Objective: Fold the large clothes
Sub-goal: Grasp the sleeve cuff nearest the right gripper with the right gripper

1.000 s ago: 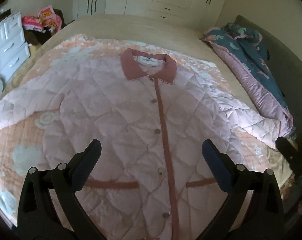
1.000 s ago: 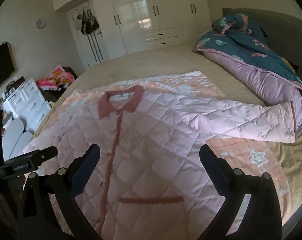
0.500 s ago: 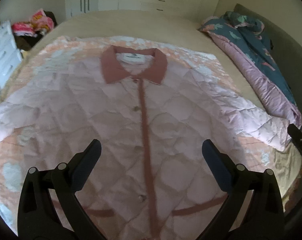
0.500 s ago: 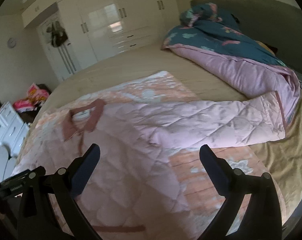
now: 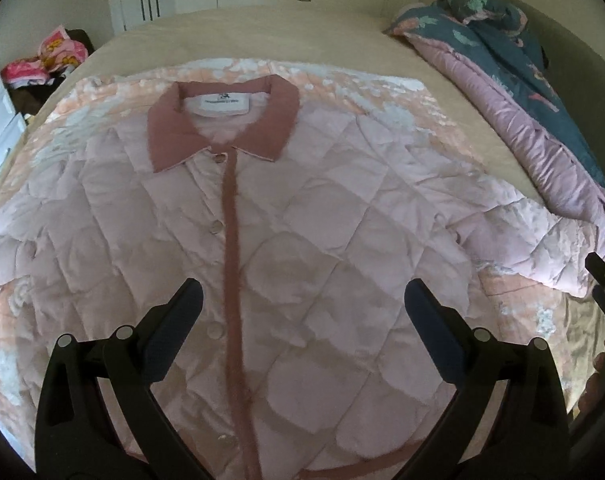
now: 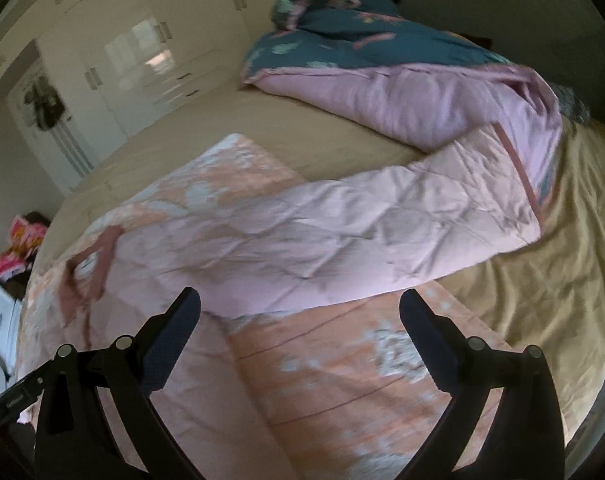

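- so the right gripper (image 6: 300,316) has swung off toward the right since a second ago; it was looking at the collar and front of the jacket, now its view is filled by the outstretched right sleeve (image 6: 382,220); my guess is that sleeve gets folded in first
- the left gripper (image 5: 302,304) has crept in closer over the chest; the collar (image 5: 222,120) looks bigger than before; it hovers above the button placket (image 5: 232,240), not touching anything
- both grippers have their jaws spread wide and nothing between them; no grab yet
- the pink quilted jacket (image 5: 322,240) lies flat, face up and buttoned, on a peach floral blanket (image 6: 334,360) on the bed; no fold made so far
- edges: the sleeve's cuff (image 6: 520,172) ends right up against the bunched duvet (image 6: 382,80) at the far right, touching it as far as I can tell; grabbing there could snag the duvet too
- room: bare tan sheet (image 6: 542,272) sits just near of the cuff; plenty of open bed beyond the collar; the jacket's left side runs out of frame, so can't tell about that sleeve
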Demonstrator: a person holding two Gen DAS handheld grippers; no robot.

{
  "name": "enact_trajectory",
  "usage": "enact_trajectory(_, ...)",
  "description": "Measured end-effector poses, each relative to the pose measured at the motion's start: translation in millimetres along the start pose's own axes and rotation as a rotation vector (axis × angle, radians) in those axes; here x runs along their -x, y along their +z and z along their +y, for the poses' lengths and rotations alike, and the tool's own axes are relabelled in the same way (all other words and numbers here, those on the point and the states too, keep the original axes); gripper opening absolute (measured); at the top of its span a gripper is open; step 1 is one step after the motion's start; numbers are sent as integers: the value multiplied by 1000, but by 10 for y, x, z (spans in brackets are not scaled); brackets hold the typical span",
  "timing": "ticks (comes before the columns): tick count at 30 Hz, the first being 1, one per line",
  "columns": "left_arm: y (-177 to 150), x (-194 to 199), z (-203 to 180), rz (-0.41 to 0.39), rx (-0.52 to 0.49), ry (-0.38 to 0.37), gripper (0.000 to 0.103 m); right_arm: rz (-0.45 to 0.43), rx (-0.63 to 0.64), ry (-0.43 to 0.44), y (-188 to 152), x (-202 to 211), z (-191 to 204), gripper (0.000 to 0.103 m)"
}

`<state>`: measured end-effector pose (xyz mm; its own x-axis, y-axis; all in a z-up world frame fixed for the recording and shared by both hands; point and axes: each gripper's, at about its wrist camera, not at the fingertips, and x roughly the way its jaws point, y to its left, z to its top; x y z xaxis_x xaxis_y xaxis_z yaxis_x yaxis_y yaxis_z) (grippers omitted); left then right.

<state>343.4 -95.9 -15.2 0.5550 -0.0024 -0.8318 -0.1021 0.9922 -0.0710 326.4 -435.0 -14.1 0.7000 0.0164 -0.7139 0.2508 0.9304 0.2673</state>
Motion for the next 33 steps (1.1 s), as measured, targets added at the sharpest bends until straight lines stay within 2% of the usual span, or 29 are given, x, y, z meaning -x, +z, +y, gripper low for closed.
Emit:
enact_trajectory(5, 34, -171, -88, 18, -12, -8, 95, 33, -79, -37, 38, -252, -312, 99)
enact_trajectory(8, 40, -278, -107, 26, -17, 14, 95, 53, -133, -59, 56, -414, -504, 99)
enact_trajectory(14, 34, -457, -50, 44, -14, 29, 95, 94, -288, -111, 54, -736, -910, 99)
enact_trajectory(20, 68, -558, 62, 38, -22, 54, 95, 101, -391, -137, 115, -970, -1196, 99)
enact_trajectory(25, 204, -629, 206, 25, -19, 89, 95, 59, -489, -100, 224, -1183, -1469, 99)
enact_trajectory(29, 299, -642, 355, 27, 8, 87, 95, 11, -562, -72, 245, -1252, -1664, 98)
enact_trajectory(32, 315, -584, 411, 16, 5, 92, 95, -21, -550, -91, 267, -1196, -1706, 69)
enact_trajectory(33, 323, -555, 441, 12, 4, 91, 95, -32, -564, -82, 252, -1141, -1774, 48)
